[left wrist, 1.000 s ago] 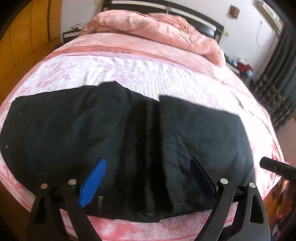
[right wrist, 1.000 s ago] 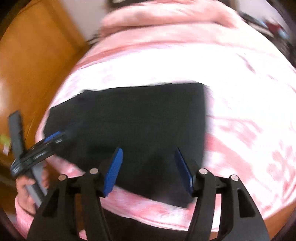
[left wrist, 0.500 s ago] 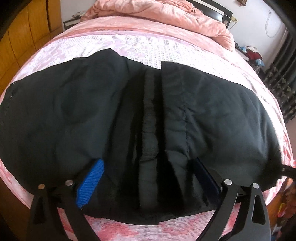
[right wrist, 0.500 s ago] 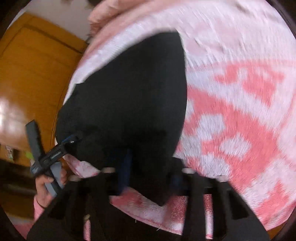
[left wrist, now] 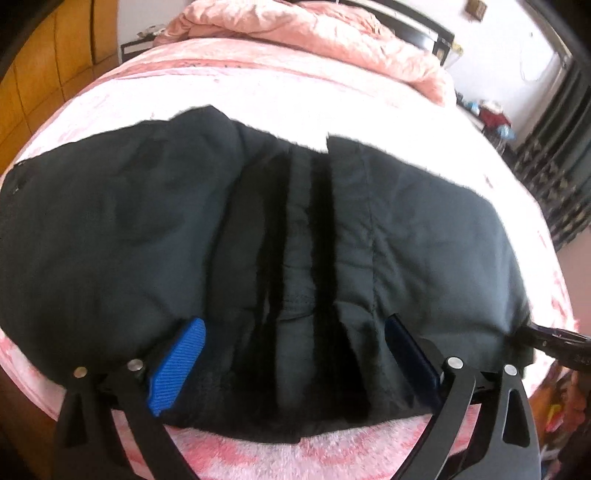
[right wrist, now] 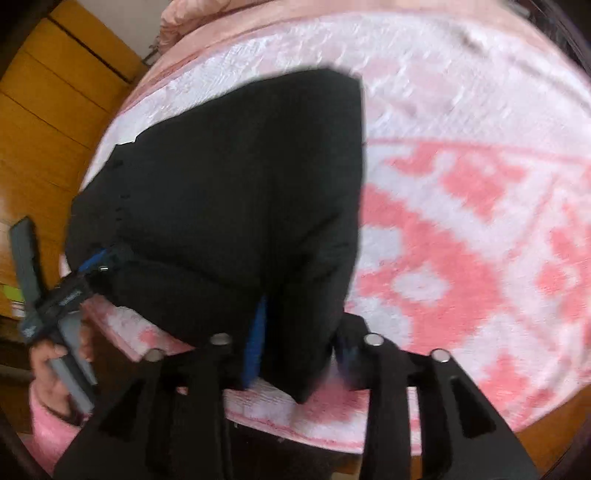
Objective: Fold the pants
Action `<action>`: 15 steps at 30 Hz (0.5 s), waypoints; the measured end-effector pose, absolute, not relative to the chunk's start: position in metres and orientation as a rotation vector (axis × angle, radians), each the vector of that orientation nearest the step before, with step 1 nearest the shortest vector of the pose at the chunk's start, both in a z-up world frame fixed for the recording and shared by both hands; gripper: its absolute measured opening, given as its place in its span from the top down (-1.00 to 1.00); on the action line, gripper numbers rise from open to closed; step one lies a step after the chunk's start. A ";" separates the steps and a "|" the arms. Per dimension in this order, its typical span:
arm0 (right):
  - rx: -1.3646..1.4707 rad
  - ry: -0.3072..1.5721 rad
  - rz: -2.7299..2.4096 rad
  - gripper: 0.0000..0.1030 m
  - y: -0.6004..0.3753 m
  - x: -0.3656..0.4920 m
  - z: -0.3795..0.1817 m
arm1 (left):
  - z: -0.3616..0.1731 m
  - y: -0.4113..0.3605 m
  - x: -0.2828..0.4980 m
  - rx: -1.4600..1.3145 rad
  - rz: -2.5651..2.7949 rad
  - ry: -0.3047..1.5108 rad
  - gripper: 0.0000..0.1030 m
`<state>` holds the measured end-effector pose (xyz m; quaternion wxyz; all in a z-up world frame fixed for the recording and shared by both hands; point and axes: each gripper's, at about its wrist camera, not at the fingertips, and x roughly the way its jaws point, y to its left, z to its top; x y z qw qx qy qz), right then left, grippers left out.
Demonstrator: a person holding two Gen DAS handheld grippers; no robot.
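left wrist view: the black pants [left wrist: 258, 240] lie spread across the near part of the bed [left wrist: 314, 99], over a pink and white patterned cover [left wrist: 332, 446]. they are bunched into several lengthwise folds in the middle, with a flatter panel to each side, and their near edge sits just inside the bed's near edge. the left gripper [left wrist: 291, 349] is right over that near edge, its jaws standing wide apart with the folded middle of the pants between them. the bright blue pad [left wrist: 177, 365] lies against the cloth on one side and the darker pad [left wrist: 410, 354] on the other, but they do not pinch it. at the right edge the tip of the right gripper [left wrist: 550, 341] meets the pants' corner. a pink duvet [left wrist: 314, 33] is heaped at the far end of the bed, by a dark headboard [left wrist: 424, 27]. a wooden wardrobe [left wrist: 33, 74] stands to the left.

right wrist view: the picture is blurred. the right gripper [right wrist: 303, 350] has a corner of the pants [right wrist: 240, 192] between its jaws, which have just been opening a little; cloth hangs down between the pads and covers most of them, so whether they press on it cannot be told. to the left, a hand [right wrist: 55, 365] in a pink sleeve holds the left gripper [right wrist: 96, 266] at the pants' other near corner.
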<state>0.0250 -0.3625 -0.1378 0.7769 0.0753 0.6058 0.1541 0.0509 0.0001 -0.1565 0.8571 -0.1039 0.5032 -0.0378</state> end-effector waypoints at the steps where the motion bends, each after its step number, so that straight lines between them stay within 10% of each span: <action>1: 0.118 1.273 0.288 0.09 -0.365 0.022 -0.124 | -0.150 0.008 0.047 -0.228 -0.073 1.040 -0.90; 15: -0.064 1.187 0.591 0.11 -0.202 0.016 -0.084 | -0.131 0.219 -0.007 -0.556 0.239 0.932 -0.90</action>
